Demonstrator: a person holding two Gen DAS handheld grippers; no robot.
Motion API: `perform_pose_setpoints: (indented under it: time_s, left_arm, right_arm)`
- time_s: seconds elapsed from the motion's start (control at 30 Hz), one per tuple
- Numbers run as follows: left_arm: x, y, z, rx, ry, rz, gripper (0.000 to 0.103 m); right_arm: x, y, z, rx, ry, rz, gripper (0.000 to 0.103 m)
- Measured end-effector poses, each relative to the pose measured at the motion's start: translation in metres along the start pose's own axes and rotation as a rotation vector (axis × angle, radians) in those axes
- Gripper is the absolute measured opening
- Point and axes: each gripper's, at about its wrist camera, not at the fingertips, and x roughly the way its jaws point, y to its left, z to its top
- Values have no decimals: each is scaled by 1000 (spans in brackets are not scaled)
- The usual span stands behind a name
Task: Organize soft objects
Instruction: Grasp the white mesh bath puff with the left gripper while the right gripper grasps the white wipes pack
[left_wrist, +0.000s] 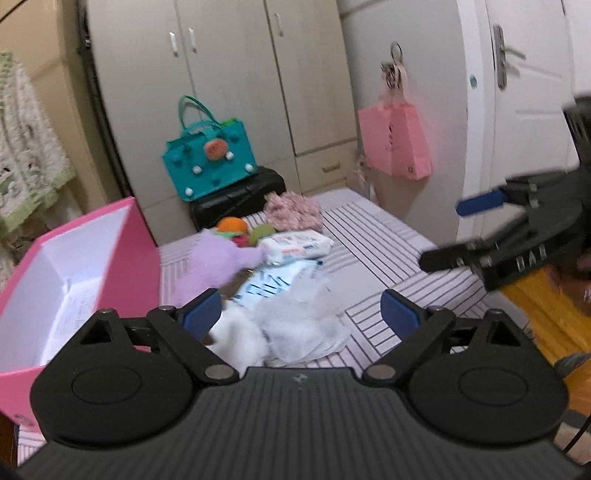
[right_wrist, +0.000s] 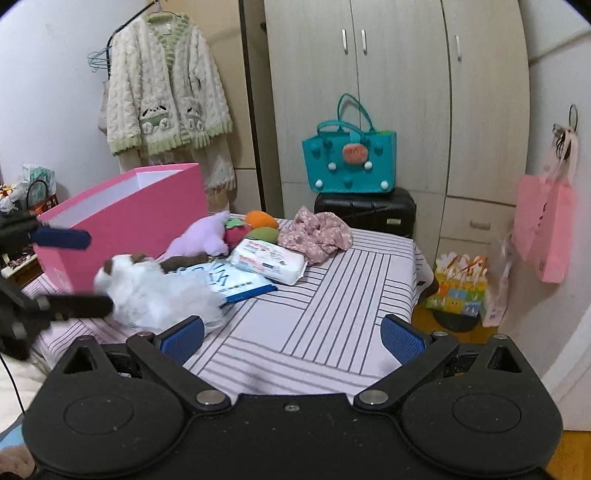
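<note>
Wall: I am facing a pale wall (right_wrist: 48, 92), a fleecy robe (right_wrist: 166, 92) hanging on it.
Wardrobe: a beige wardrobe (right_wrist: 388, 74) is standing behind the striped bed (right_wrist: 332, 295).
Door: a white door (left_wrist: 517, 92) is showing beside me.
Floor: yellow wooden floor (left_wrist: 546, 314) is showing beside the bed.
Suitcase: a black suitcase (right_wrist: 365, 214) is carrying a teal bag (right_wrist: 349, 162).

One pink box (right_wrist: 122, 218), two wipe packs (right_wrist: 269, 263), one teal bag (right_wrist: 349, 162), one floral cloth (right_wrist: 317, 234), two hanging pink bags (right_wrist: 545, 229).
</note>
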Motion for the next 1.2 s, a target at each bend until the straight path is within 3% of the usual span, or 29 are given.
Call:
perform_pose_setpoints:
  time_s: [0.07, 0.27, 0.43, 0.63, 0.8, 0.97, 1.07, 1.2]
  left_arm:
    - [18, -4, 1, 11, 35, 1, 85]
    - [58, -7, 1, 25, 139, 29, 83]
    - [75, -21, -3, 113, 176, 78, 83]
    - [83, -14, -6, 22, 185, 42, 82]
    - [86, -11, -7, -24, 168, 84, 63]
    - [84, -4, -7, -79, 164, 59, 39]
    - [82, 3, -7, -127, 162, 27, 33]
    - [84, 5, -6, -128, 162, 16, 32]
  right_arm:
    - [10, -10, 4, 11, 16, 12, 103]
    - [42, -24, 16, 20, 61, 74, 103]
    - [60, -25, 20, -12, 82, 96, 103]
    - [89, -31, 36, -11, 118, 168, 103]
    - [125, -22, 51, -14, 187, 236, 103]
    - [157, -18, 61, 34, 253, 280, 103]
    - [172, -26, 66, 104, 279, 285, 103]
    - [189, -29, 69, 153, 312, 269, 103]
